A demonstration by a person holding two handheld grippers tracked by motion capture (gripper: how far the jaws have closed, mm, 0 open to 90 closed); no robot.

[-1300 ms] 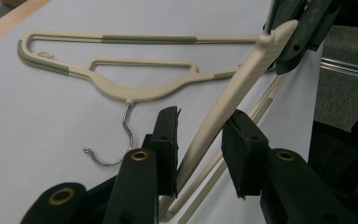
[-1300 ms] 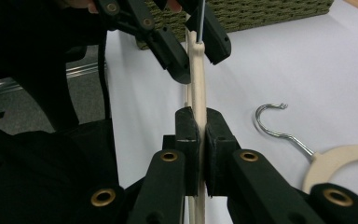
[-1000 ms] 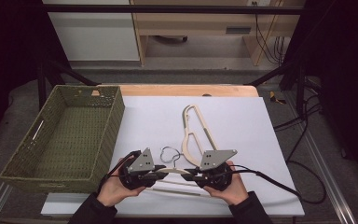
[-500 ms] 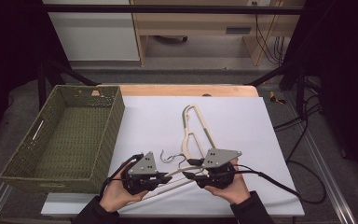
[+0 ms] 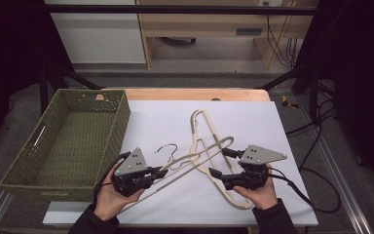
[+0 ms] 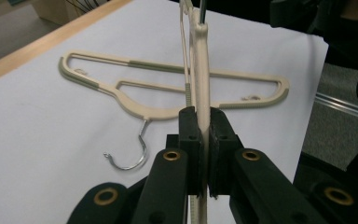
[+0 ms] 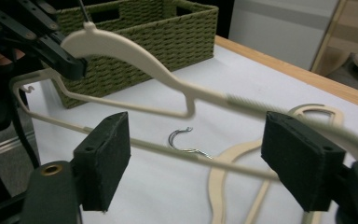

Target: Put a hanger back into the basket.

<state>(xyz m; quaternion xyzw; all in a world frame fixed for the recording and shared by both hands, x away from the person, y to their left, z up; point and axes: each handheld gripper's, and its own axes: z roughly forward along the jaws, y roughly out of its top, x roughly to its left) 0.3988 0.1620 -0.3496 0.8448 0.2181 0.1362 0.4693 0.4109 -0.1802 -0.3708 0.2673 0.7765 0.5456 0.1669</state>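
Bright overhead light floods the white table sheet (image 5: pixel 165 122) while the room's edges sink into darkness. Shadows stay soft; the raised cream plastic hanger (image 7: pixel 135 53) smears with motion blur.

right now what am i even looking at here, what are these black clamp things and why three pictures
A person sits at a table and holds a hand-held clamp tool, a gripper with two black jaws, in each hand. The high view looks down from above the table. The other two pictures come from small cameras riding on each gripper, looking along its jaws.

On the white table top stands a green woven basket and lies a cream plastic clothes hanger with a metal hook.

The left gripper is shut on a second cream plastic hanger, lifted off the table. The right gripper has just been opening; its pads stand apart on either side of that lifted hanger's thin bar, no longer pressing it.
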